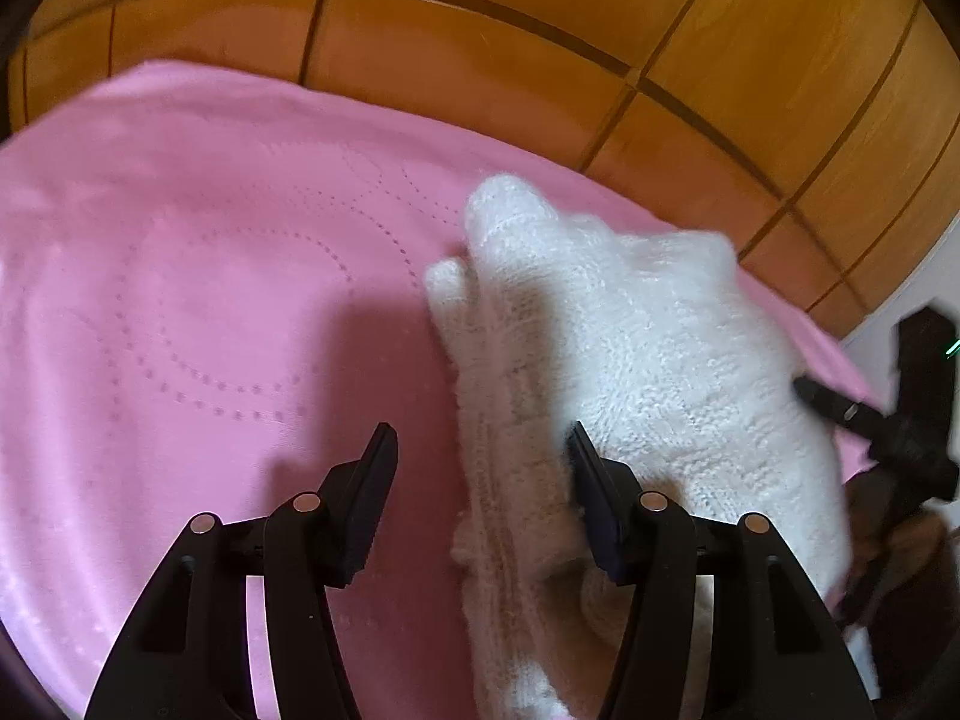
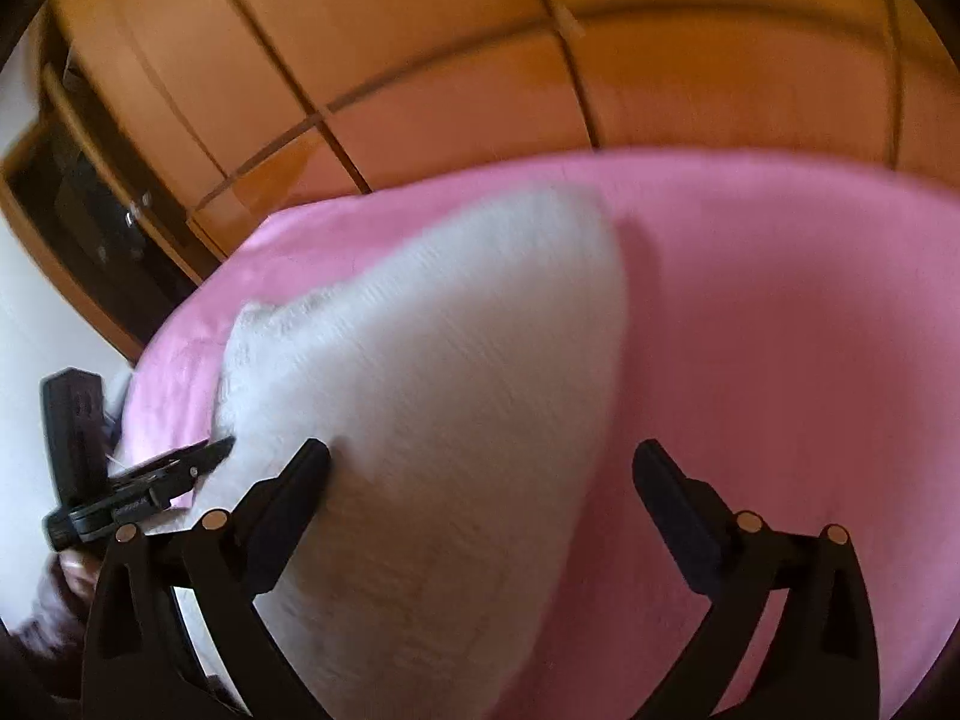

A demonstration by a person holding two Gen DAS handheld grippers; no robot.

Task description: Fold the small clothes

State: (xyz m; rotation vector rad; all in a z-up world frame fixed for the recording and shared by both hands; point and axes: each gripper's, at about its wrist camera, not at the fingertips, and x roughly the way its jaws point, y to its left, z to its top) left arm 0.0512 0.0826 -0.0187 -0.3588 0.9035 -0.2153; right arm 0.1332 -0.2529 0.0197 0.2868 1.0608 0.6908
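A white knitted garment (image 1: pixel 630 360) lies on the pink quilted blanket (image 1: pixel 180 270), at 1 o'clock from the left gripper (image 1: pixel 480 450), whose fingers (image 1: pixel 372 480) are spread over its edge. The right gripper (image 2: pixel 480 468) fingers (image 2: pixel 678 498) are spread too, over the knit. No writing can be read. Behind is an orange wooden wardrobe (image 1: pixel 480 48)

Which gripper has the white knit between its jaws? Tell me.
The left gripper: the white knit runs up through its open jaws. The right gripper also stands open, the knit filling only its left side.
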